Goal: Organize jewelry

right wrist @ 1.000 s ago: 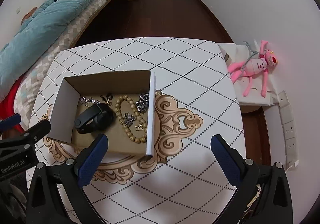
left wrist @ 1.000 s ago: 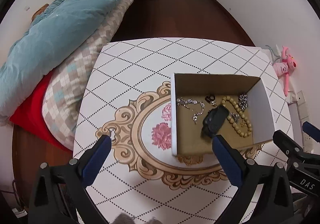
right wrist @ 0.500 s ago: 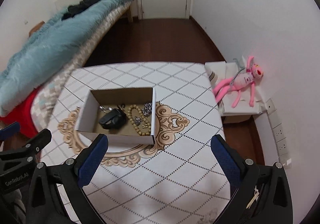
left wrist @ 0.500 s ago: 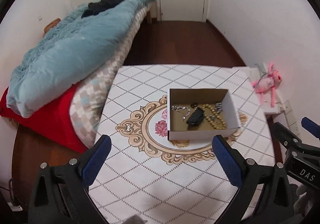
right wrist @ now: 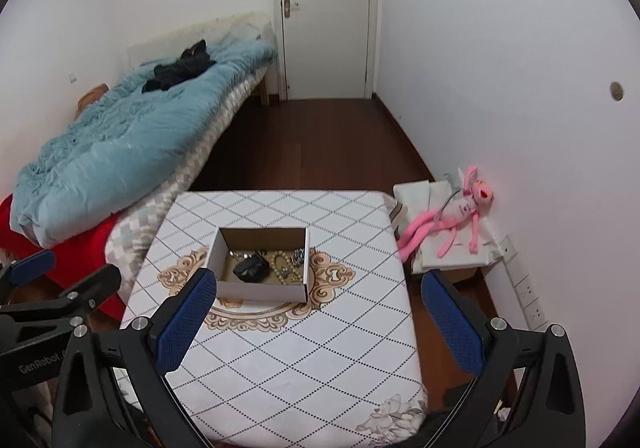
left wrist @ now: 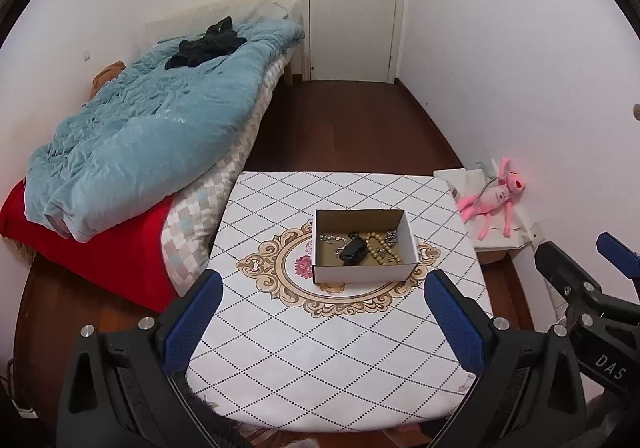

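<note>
Plainly, the box (left wrist: 365, 248) of jewelry sits mid-surface (left wrist: 340, 348), well ahead of both wide-open, empty claws, left claw (left wrist: 320, 324) facing it squarely, right claw (right wrist: 316, 324) with it ahead-left.

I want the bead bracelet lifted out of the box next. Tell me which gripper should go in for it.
Probably the right gripper. The bead bracelet lies toward the box's right side, closer to it, while the black wristband sits on the left gripper's side. Both grippers are open, empty and pulled back.
</note>
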Demonstrator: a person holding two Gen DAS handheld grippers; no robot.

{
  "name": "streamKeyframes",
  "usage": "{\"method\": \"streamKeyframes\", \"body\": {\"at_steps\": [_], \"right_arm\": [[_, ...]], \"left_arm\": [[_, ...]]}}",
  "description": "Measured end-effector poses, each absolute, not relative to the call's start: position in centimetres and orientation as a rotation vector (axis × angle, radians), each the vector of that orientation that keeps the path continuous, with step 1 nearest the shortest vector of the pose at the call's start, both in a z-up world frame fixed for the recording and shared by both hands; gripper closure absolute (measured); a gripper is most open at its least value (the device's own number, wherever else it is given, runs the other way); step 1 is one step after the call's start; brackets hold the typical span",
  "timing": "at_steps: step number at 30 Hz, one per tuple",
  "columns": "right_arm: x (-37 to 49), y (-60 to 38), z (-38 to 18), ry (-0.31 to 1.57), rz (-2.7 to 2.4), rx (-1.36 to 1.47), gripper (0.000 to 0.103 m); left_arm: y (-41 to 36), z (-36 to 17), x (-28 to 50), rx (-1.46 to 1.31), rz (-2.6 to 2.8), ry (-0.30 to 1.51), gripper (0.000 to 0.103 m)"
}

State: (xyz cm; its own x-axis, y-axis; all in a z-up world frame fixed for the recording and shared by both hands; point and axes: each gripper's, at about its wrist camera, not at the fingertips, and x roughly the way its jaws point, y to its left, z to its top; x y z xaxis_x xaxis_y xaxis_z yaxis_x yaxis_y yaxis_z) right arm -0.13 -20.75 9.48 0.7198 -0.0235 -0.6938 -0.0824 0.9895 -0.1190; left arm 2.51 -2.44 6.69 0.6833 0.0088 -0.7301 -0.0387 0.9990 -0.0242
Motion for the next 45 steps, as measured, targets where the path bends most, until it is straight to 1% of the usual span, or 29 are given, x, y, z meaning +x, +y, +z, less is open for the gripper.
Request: {"method": "streamKeyframes", "body": {"at_steps": [8,16,31,39,45], "right_arm": [[-2.6,-20.6,12.2,0.739,0.052,-0.136,0.000],[-2.3,-20.5,12.1,0.756,0.060,-0.133,0.000],[5.6,-19.8,7.8,0.877,0.017,-0.148,0.000],[9.6,-19.6,4.5,0.960,-0.004,-0.170,0.000],[11.1,-19.6,2.8,1.015,-0.003,-0.179,0.000]], "left_arm": [[-2.1,8.1,1.2,-0.053,0.033,0.800,0.000],[-2.0,7.7,1.5,-0.054,0.043,0.814,0.000],[-1.2,5.3,7.7,-0.052,0.099,0.898,0.000],[-0.4,2.8,10.9,-0.027,0.127,0.969,0.000],[-0.2,1.2,12.2,-0.033,0.123,1.016,0.000]]}}
